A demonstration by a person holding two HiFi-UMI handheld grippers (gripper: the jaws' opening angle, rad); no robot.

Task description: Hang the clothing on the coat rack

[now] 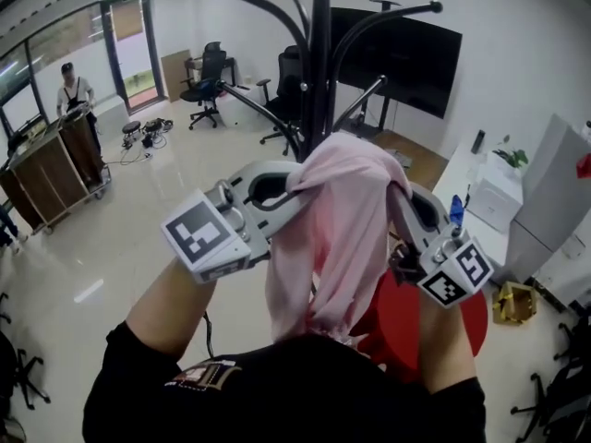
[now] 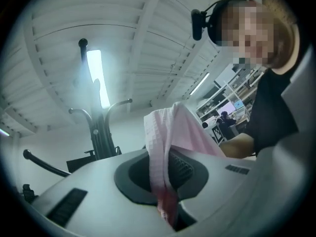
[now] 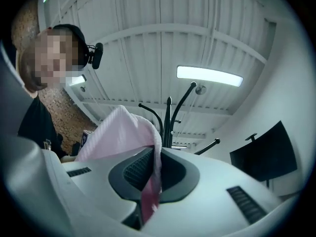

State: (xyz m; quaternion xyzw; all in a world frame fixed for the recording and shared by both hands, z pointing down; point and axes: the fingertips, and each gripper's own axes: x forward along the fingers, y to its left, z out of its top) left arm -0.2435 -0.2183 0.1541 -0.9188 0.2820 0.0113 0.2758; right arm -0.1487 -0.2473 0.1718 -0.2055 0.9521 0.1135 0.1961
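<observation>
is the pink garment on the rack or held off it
Held, not hung: left gripper and right gripper are both shut on the garment, bunched short of the rack.

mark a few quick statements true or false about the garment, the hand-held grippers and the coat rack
1. The left hand-held gripper is shut on the pink garment. True.
2. The right hand-held gripper is open and empty. False: it is shut on the same garment.
3. The garment already hangs on the black coat rack. False: both grippers hold it, and it is on no hook.
4. A large black screen is beyond the coat rack. True.
5. The garment is blue. False: it is pink.
</observation>
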